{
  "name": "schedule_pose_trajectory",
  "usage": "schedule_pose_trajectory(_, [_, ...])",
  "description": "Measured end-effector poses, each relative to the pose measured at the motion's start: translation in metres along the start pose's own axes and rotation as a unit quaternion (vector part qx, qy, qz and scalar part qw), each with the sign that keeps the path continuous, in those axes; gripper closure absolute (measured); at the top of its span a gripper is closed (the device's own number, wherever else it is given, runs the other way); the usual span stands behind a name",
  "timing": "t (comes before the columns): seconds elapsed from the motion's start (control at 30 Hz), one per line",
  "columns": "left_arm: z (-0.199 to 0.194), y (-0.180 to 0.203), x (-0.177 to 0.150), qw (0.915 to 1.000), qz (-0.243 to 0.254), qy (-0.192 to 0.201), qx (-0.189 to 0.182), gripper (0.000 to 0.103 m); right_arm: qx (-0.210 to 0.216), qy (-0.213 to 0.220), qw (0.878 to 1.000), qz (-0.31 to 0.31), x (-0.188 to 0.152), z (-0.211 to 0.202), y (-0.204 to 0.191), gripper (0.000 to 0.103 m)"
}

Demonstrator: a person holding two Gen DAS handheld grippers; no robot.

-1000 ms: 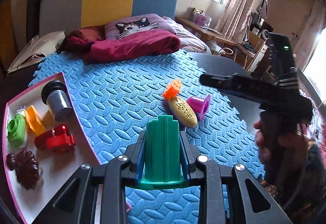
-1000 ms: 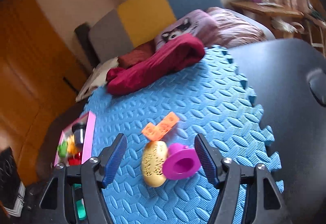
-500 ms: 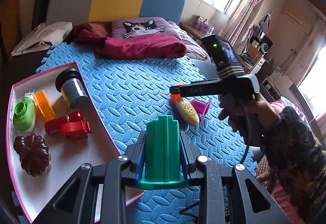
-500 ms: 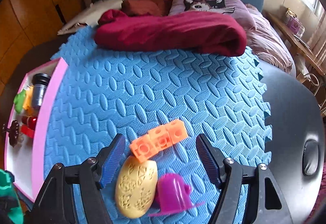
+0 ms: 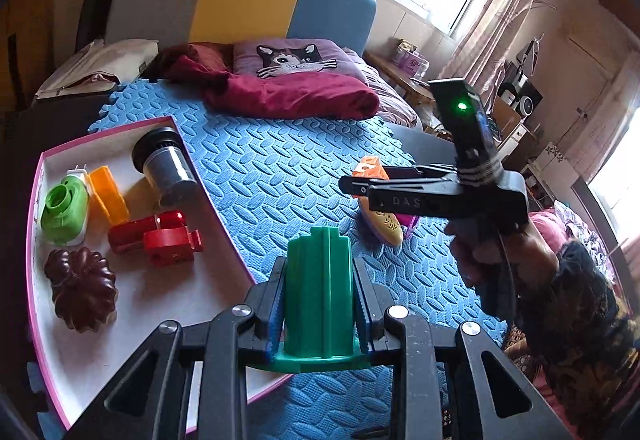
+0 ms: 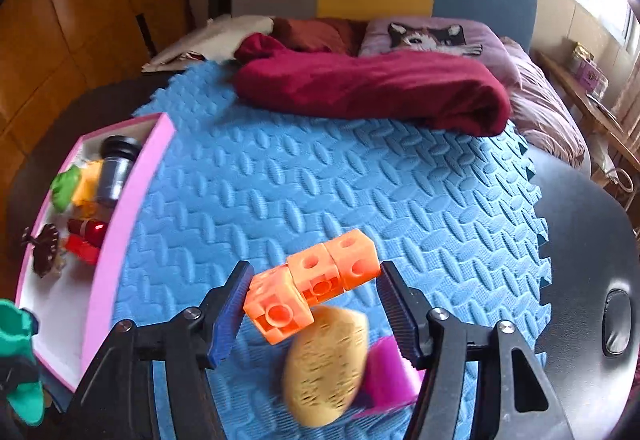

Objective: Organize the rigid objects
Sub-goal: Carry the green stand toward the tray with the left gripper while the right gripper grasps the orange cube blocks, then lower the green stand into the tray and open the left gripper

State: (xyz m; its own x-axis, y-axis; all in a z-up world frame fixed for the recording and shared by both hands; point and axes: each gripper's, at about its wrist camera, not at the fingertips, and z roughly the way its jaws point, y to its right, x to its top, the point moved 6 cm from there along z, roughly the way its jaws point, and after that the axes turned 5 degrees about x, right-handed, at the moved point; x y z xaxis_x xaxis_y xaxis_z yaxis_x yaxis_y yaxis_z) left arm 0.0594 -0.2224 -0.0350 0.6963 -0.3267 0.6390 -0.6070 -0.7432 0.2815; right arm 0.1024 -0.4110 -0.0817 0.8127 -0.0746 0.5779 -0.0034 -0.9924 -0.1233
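Note:
My left gripper is shut on a green ridged block, held above the near edge of the pink-rimmed white tray. The block also shows at the lower left of the right wrist view. My right gripper is open, its fingers on either side of an orange three-cube block on the blue foam mat. A yellow oval toy and a magenta cup lie just under it. The right gripper also shows in the left wrist view.
The tray holds a grey cylinder, a green-and-white piece, an orange block, red pieces and a dark brown fluted mould. A maroon blanket lies at the mat's far edge. A black table lies to the right.
My right gripper has dropped forward and down over the orange block, which now sits between its open fingers. My left gripper, still holding the green block, has shifted slightly toward the tray.

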Motion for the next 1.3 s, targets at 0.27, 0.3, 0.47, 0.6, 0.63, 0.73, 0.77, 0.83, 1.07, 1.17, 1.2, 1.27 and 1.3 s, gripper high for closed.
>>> schedule_pose_trajectory(0.27, [-0.028, -0.032, -0.01, 0.999, -0.022, 0.017, 0.034, 0.073, 0.055, 0.017, 0.997, -0.049, -0.019, -0.004, -0.066, 0.039])
schedule_pose_trajectory(0.3, [-0.035, -0.042, -0.012, 0.9984, -0.03, 0.021, 0.042, 0.073, 0.055, 0.014, 0.997, -0.057, -0.024, -0.001, -0.071, 0.039])
schedule_pose_trajectory(0.47, [-0.062, -0.086, -0.028, 0.9938, -0.067, 0.027, 0.085, 0.073, 0.049, -0.003, 0.997, -0.056, -0.038, 0.016, -0.07, 0.039])
schedule_pose_trajectory(0.6, [-0.07, -0.113, -0.048, 0.9899, -0.102, 0.017, 0.098, 0.073, 0.047, 0.002, 0.997, -0.058, -0.037, 0.014, -0.066, 0.039])
schedule_pose_trajectory(0.63, [-0.069, -0.115, -0.051, 0.9895, -0.104, 0.013, 0.1, 0.073, 0.046, 0.003, 0.997, -0.059, -0.037, 0.014, -0.067, 0.039])
schedule_pose_trajectory(0.73, [-0.062, -0.11, -0.054, 0.9907, -0.107, 0.005, 0.084, 0.073, 0.047, 0.002, 0.997, -0.061, -0.038, 0.014, -0.068, 0.039])
schedule_pose_trajectory(0.77, [-0.058, -0.105, -0.051, 0.9917, -0.103, 0.004, 0.077, 0.073, 0.046, 0.002, 0.997, -0.062, -0.038, 0.014, -0.069, 0.039])
schedule_pose_trajectory(0.83, [-0.047, -0.096, -0.045, 0.9933, -0.092, 0.002, 0.069, 0.073, 0.046, 0.001, 0.997, -0.06, -0.038, 0.015, -0.068, 0.039])
schedule_pose_trajectory(1.07, [0.01, -0.075, -0.023, 0.9935, -0.105, -0.042, 0.014, 0.073, 0.045, 0.0, 0.998, -0.054, -0.037, 0.015, -0.065, 0.039])
schedule_pose_trajectory(1.17, [0.032, -0.075, -0.017, 0.9928, -0.107, -0.048, 0.024, 0.073, 0.043, 0.002, 0.998, -0.054, -0.036, 0.015, -0.064, 0.039])
schedule_pose_trajectory(1.2, [0.039, -0.077, -0.015, 0.9927, -0.105, -0.048, 0.034, 0.073, 0.044, 0.003, 0.998, -0.054, -0.035, 0.015, -0.064, 0.039])
schedule_pose_trajectory(1.27, [0.054, -0.087, -0.011, 0.9915, -0.102, -0.05, 0.063, 0.073, 0.045, 0.006, 0.998, -0.053, -0.034, 0.014, -0.063, 0.039])
schedule_pose_trajectory(1.3, [0.061, -0.092, -0.01, 0.9908, -0.105, -0.052, 0.068, 0.073, 0.045, 0.007, 0.998, -0.052, -0.033, 0.013, -0.063, 0.039])
